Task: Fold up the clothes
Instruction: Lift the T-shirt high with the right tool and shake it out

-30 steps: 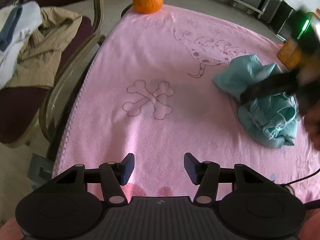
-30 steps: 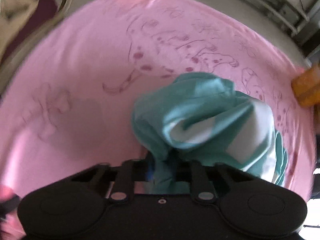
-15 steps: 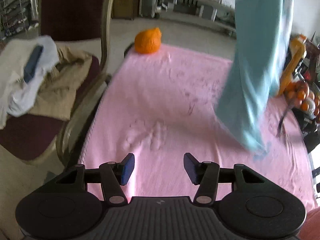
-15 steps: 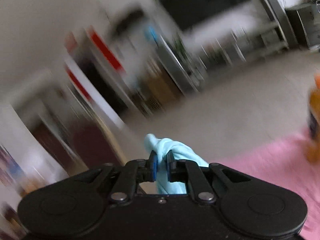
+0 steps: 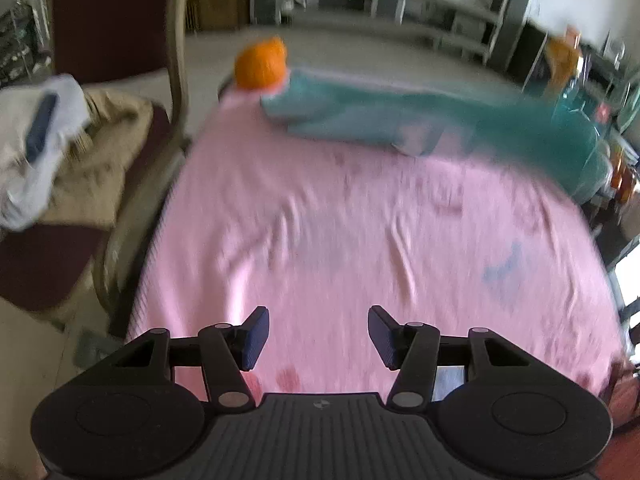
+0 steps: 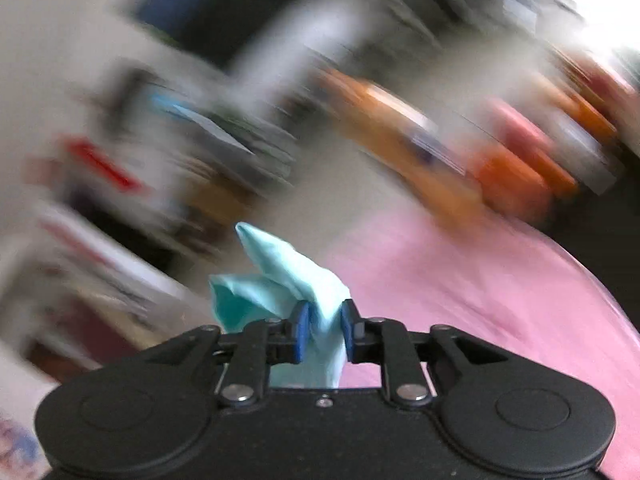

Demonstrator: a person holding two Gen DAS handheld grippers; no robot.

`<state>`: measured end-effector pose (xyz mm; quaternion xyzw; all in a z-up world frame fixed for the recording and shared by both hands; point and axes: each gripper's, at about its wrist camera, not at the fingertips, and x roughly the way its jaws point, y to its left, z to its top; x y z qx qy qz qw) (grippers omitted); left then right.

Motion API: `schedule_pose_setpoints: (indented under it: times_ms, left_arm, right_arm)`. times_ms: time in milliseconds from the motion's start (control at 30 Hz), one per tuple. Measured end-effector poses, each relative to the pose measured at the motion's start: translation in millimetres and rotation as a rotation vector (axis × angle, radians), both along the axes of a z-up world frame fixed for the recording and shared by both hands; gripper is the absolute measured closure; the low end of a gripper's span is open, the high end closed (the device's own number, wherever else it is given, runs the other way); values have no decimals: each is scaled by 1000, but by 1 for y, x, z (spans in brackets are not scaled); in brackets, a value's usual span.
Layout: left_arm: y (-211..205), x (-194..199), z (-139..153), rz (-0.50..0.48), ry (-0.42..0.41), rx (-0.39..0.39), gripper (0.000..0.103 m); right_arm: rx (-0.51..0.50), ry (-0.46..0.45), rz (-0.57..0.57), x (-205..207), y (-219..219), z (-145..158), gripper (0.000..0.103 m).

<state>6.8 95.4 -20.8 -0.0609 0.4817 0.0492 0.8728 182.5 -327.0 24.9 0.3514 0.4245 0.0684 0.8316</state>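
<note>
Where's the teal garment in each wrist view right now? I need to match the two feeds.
Left wrist: the teal garment stretches, blurred, across the far end of the pink blanket, from beside the orange thing toward the right edge.
Right wrist: a bunched bit of it sits bottom centre, pinched in the right gripper.
Shared landmark: the pink blanket.

Pink blanket (image 5: pixel 360 220) covers table. Chair (image 5: pixel 120 40) left of it; shelving (image 5: pixel 460 20) behind; floor pale grey.
</note>
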Motion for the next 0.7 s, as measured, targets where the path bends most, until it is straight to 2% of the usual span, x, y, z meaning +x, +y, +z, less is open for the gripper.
schedule_pose_setpoints:
  times_ms: [33,67,133,200,333,367,433,533,700]
  left_arm:
    - [-3,2,-7,-6,24,2,50]
    - [-4,4,-12,-9,41,5,50]
    - [-6,11,-19,-6,59,9,50]
    - [-7,18,-23,0,67,4,51]
    - [-11,39,-19,9,28,-41,52]
    - [-9,48,-18,23,10,-58,54]
    - [-6,66,-15,60,-23,-96,64]
    - [3,104,-18,129,-48,-173,67]
    - [26,172,-52,240,-12,-346,67]
  right_arm:
    - [-42,89,-31,-3,-9,-30,84]
    - [-59,134,-46,-8,-15,-50,84]
    - [-59,175,-51,-17,-24,-75,80]
    - [-35,181,-32,-23,-26,-83,75]
    - [-14,120,77,-23,-1,-72,73]
    - [-9,104,105,-23,6,-69,72]
    - [23,57,136,-16,18,-62,71]
    - [77,-15,158,-2,30,-57,65]
    - [93,-43,133,22,33,-86,62]
